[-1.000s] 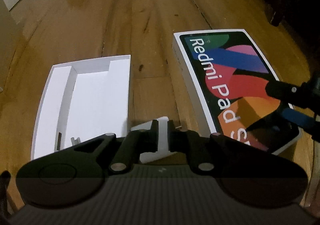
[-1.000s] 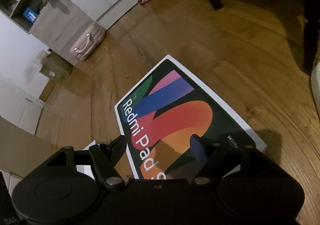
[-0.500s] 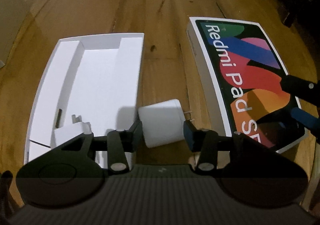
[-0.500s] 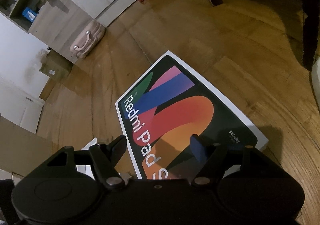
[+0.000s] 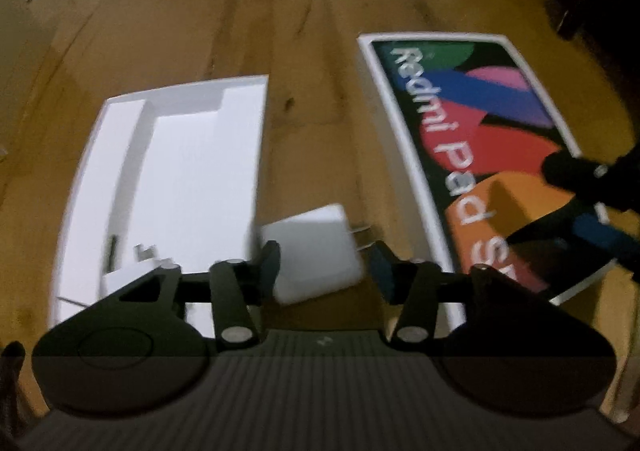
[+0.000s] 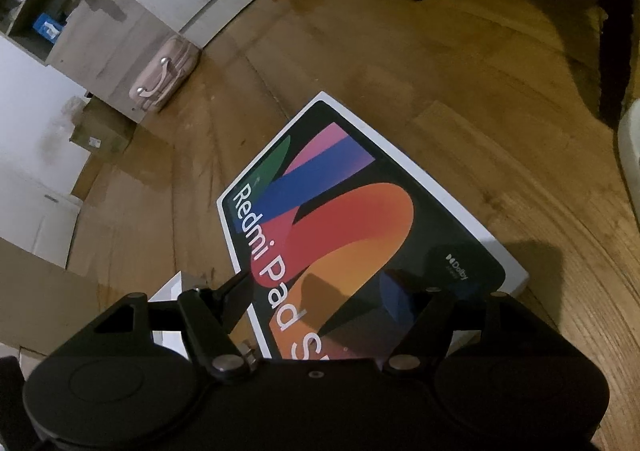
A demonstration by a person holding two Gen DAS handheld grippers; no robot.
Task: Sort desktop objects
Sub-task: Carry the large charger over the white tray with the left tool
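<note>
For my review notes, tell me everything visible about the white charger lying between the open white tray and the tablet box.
The white charger is a rounded square block, smooth and plastic-looking, with two metal prongs pointing toward the tablet box. It lies flat on the wooden floor, its left edge at the open white tray, whether touching is unclear. The left gripper has it between its jaws, which are opening; a gap shows on the right side, so it looks released. The frame is blurred, so markings are unreadable.

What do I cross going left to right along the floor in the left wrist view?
White tray → charger, lying between the opening fingers of the left gripper → Redmi Pad box → right gripper, over the box's right end.
</note>
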